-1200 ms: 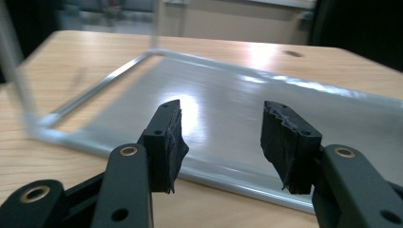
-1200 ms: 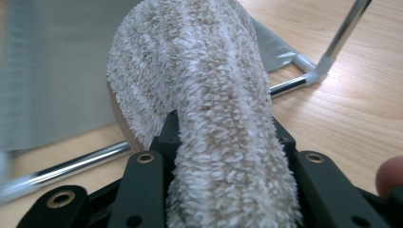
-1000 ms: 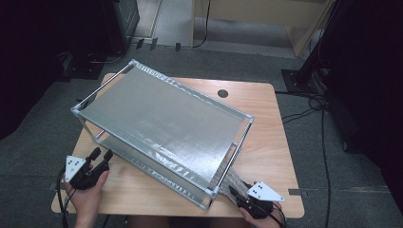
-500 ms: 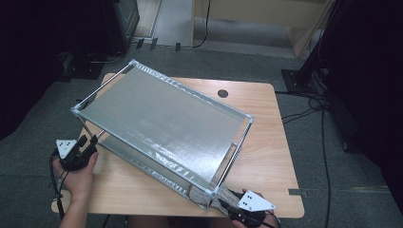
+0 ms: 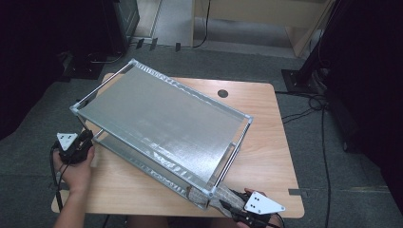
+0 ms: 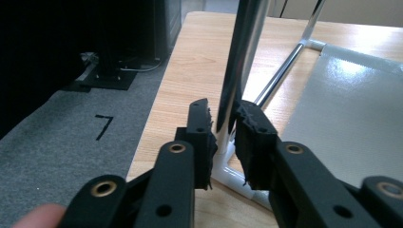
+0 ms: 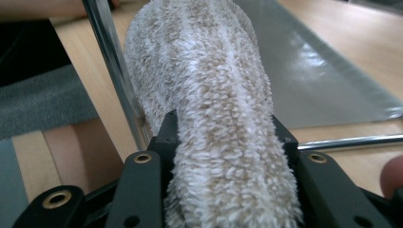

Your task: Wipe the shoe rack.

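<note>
Since the earlier frames, the left gripper [image 5: 84, 140] has travelled from the near table edge outward to the rack's left corner, and its jaws have just been closing with the corner post between them. The right gripper [image 5: 236, 204] has stayed at the near right corner.

Left gripper: clamped on the post [image 6: 237, 71]. In the left gripper view the chromed round tube rises between the two black pads [image 6: 252, 137], which press it just above a white plastic corner joint [image 6: 228, 171]. The pads are rough and frayed at the edges.

Right gripper: gripping the cloth [image 7: 223, 118]. The cloth is a beige terry roll with a looped, fuzzy pile; it runs forward between the jaws and rests against the rack's near corner, just beside a thin chromed tube [image 7: 114, 66].

The rack [image 5: 161, 123] is a two-tier rectangular frame of polished metal tubing. It carries flat grey sheet shelves with a dull sheen. It stands skewed on the table [image 5: 266, 133], a light wood-grain top with rounded corners and a dark round grommet [image 5: 222, 93]. Grey carpet [image 6: 62, 137] surrounds the table.
</note>
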Available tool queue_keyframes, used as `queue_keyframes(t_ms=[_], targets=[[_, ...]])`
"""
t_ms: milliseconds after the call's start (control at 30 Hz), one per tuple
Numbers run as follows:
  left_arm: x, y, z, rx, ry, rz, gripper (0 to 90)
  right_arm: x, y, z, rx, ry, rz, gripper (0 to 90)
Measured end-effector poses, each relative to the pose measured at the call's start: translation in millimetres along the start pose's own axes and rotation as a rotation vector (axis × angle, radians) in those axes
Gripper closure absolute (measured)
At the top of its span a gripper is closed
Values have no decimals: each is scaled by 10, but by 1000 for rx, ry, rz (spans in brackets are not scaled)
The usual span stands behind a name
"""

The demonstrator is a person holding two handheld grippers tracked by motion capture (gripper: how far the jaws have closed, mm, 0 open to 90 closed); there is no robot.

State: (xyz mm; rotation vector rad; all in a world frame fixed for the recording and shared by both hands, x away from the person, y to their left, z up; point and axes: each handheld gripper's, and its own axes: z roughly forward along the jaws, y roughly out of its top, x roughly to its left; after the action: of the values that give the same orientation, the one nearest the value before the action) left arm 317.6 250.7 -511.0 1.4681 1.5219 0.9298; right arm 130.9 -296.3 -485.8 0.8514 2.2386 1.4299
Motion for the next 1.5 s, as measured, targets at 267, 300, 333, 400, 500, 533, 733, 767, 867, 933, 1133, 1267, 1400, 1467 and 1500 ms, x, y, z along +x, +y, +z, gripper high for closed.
queue_keyframes(t_ms=[267, 300, 333, 400, 500, 533, 733, 767, 867, 933, 1133, 1267, 1400, 1467, 1500], targets=[[-23, -7, -8, 3, 14, 19, 814, -12, 70, -164, -67, 6, 17, 597], [-20, -7, -12, 6, 13, 18, 815, -14, 54, -156, -54, 1, 17, 597], [-17, -8, -13, 9, 10, 12, 814, -16, 32, -137, -34, -1, 17, 597], [-4, -8, -14, 11, 2, -1, 811, -27, -32, -75, 22, -3, 4, 597], [-4, -8, -13, 14, 6, -7, 809, -39, -132, 27, 104, -14, -10, 598], [-10, -7, -11, 15, 11, 0, 810, -38, -147, 44, 115, -12, -11, 598], [-25, -8, -8, 17, 23, 11, 816, -2, -3, -58, 49, 30, -13, 597], [-27, -8, -9, 18, 23, 11, 816, 4, 37, -91, 25, 35, -5, 597], [-28, -8, -10, 20, 25, 15, 816, 22, 164, -201, -63, 53, 35, 598], [-29, -8, -10, 22, 27, 17, 816, 42, 223, -247, -95, 50, 29, 598], [-29, -9, -10, 26, 27, 18, 815, 76, 104, -123, -5, 42, -2, 598], [-28, -9, -8, 26, 26, 13, 814, 90, -22, 50, 100, 41, -44, 599], [-28, -8, -7, 28, 31, 13, 806, 106, -54, 131, 153, 23, -76, 600], [-29, -8, -7, 30, 34, 15, 802, 114, -6, 96, 124, 35, -63, 600], [-31, -7, -6, 30, 35, 15, 802, 122, 28, 70, 106, 40, -52, 600]])
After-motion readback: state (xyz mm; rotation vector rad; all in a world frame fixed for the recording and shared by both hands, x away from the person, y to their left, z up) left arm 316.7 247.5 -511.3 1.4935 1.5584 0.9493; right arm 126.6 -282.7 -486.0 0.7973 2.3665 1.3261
